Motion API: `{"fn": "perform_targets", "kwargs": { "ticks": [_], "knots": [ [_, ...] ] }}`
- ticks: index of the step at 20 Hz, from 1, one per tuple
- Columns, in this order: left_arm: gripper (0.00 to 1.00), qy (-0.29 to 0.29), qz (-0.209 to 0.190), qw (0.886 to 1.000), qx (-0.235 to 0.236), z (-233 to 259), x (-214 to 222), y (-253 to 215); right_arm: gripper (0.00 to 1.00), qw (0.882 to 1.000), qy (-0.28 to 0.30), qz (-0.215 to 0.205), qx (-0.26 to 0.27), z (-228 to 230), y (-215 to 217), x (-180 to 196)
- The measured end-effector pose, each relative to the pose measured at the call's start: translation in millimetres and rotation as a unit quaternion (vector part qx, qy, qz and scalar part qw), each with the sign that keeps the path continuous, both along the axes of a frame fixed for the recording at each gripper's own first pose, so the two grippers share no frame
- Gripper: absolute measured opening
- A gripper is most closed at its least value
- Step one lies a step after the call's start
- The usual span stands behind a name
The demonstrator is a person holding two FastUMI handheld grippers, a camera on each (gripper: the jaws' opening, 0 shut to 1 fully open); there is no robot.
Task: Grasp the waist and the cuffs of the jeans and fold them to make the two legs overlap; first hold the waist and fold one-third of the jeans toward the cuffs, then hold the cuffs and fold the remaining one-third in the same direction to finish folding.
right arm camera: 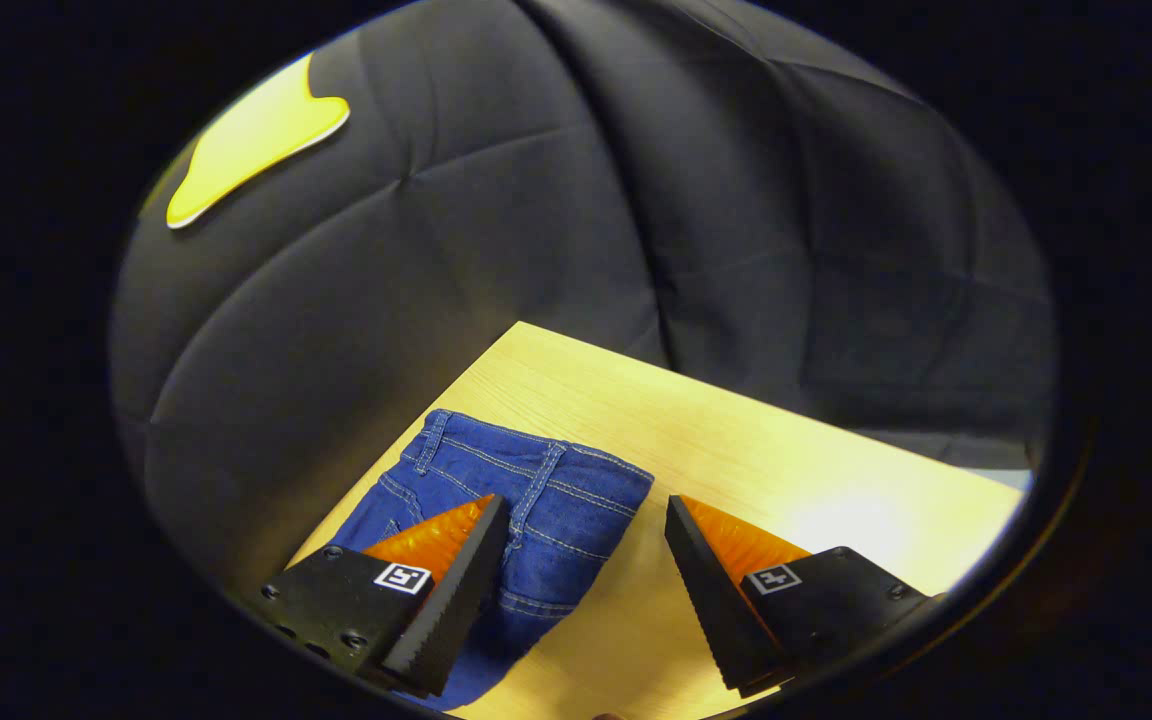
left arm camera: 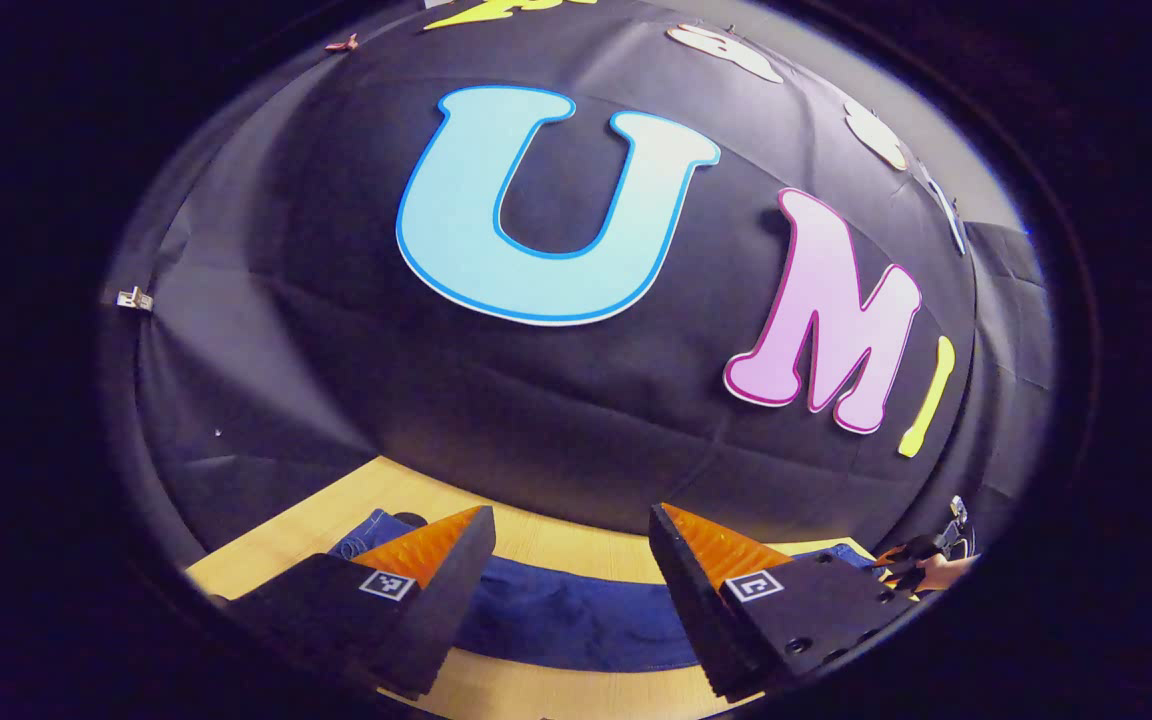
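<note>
While both grippers hover above the table, the parts read as follows.

Jeans point(right arm camera: 516, 520): blue denim lying flat on the table, lower centre of the right gripper view; in the left gripper view a blue band point(left arm camera: 576, 620) along the bottom edge, between the fingers.
Table point(right arm camera: 786, 470): pale wood, bare to the right of the jeans in the right gripper view.
Left gripper point(left arm camera: 572, 585): jaws spread wide, nothing between them; raised over the denim and aimed at the booth wall.
Right gripper point(right arm camera: 586, 580): jaws likewise parted and empty; its left finger point(right arm camera: 456, 590) overlaps the jeans in the picture, contact cannot be told.
Other hand point(left arm camera: 926, 570): at the lower right edge of the left gripper view, beside the end of the denim.
Axis: in the left gripper view the cloth runs left to right across the frame; in the right gripper view the waistband end, with belt loops and seams, points to the upper left.
Handling (judged): soft, limp, fairly heavy cloth; thick at seams, not fragile, unlikely to slip on ribbed pads.
Hold (judged): pinch the waistband edge near a corner, and the cuff hem at the far end; a bite through all layers keeps the legs together.
</note>
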State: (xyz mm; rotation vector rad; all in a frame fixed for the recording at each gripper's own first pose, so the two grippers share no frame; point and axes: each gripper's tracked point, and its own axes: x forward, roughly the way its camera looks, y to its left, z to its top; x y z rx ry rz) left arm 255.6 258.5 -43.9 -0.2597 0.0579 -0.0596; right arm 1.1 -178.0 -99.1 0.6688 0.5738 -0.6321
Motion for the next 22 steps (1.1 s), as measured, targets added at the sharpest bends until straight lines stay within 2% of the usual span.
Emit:
{"fn": "perform_targets", "kwargs": {
  "ticks": [2,4,5,7,11,12,16,19,22],
  "knots": [
    [0.96,0.012,-0.005,1.000,0.010,-14,4,-7,0.99,1.000,-0.027,-0.010,-0.003,6,-5,12],
    [0.97,0.026,-0.011,0.999,0.017,-26,-4,-13,0.93,1.000,-0.025,-0.013,0.002,-1,-4,15],
    [0.97,0.032,-0.014,0.999,0.018,-29,-5,-17,0.72,1.000,-0.023,-0.012,-0.003,-6,-6,14],
    [0.97,0.039,-0.021,0.999,0.021,-36,-8,-21,0.41,1.000,-0.023,0.001,0.000,-6,-3,17],
    [0.97,0.051,-0.024,0.998,0.012,-51,-14,-26,0.17,0.999,-0.027,0.025,-0.009,-8,4,21],
    [0.97,0.054,-0.022,0.998,0.006,-55,-17,-25,0.13,0.999,-0.028,0.033,-0.015,-5,5,19],
    [0.97,0.055,-0.015,0.998,-0.004,-58,-26,-20,0.13,0.992,-0.069,0.063,-0.083,47,9,21],
    [0.97,0.047,-0.009,0.999,-0.007,-52,-35,-12,0.12,0.983,-0.119,0.081,-0.115,108,27,19],
    [0.97,0.040,-0.005,0.999,-0.012,-48,-45,-5,0.12,0.967,-0.170,0.119,-0.146,156,43,-9]
  ]
}}
